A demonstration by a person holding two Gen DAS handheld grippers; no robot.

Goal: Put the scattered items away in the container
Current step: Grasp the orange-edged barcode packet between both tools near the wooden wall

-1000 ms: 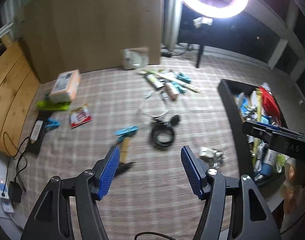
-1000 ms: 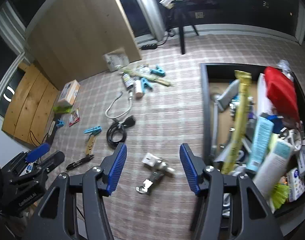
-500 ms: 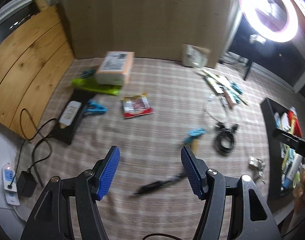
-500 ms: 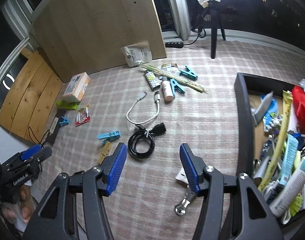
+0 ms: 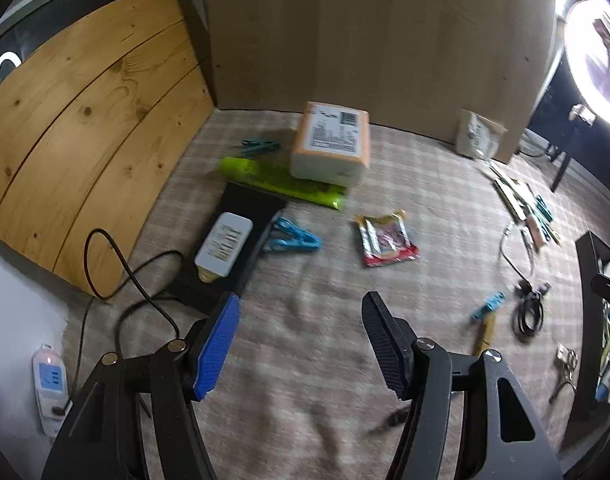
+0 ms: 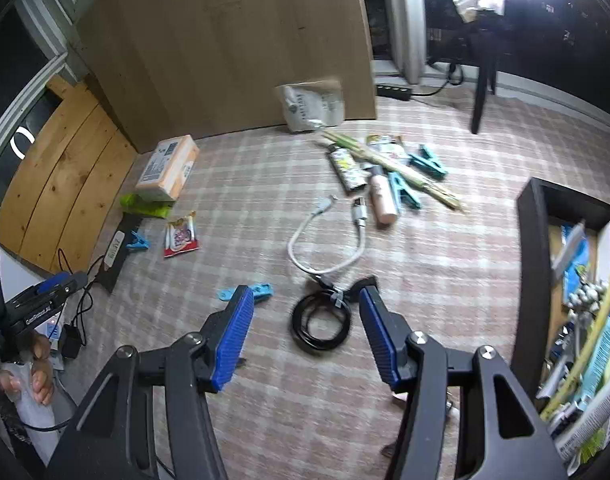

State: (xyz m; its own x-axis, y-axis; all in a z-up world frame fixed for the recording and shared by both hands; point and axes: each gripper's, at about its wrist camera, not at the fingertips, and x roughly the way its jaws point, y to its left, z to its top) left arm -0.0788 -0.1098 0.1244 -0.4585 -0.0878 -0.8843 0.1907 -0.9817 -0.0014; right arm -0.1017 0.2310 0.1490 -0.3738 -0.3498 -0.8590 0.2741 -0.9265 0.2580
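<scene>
Clearly a reach is under way: both the right gripper [image 6: 301, 336] and left gripper [image 5: 297, 344] gape wide, holding nothing. Nearest, a coiled black cable [image 6: 321, 322] lies between the right fingers, its plug pointing away; closing needs descent. Beyond right, the box [image 6: 530, 264] sits full.

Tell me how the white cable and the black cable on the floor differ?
The white cable lies in an open U-shaped loop with both plug ends apart; the black cable is wound into a tight round coil, bound by a grey tie. The white one looks thicker, the black thinner. Both lie on the checked rug, touching where their ends meet.
</scene>
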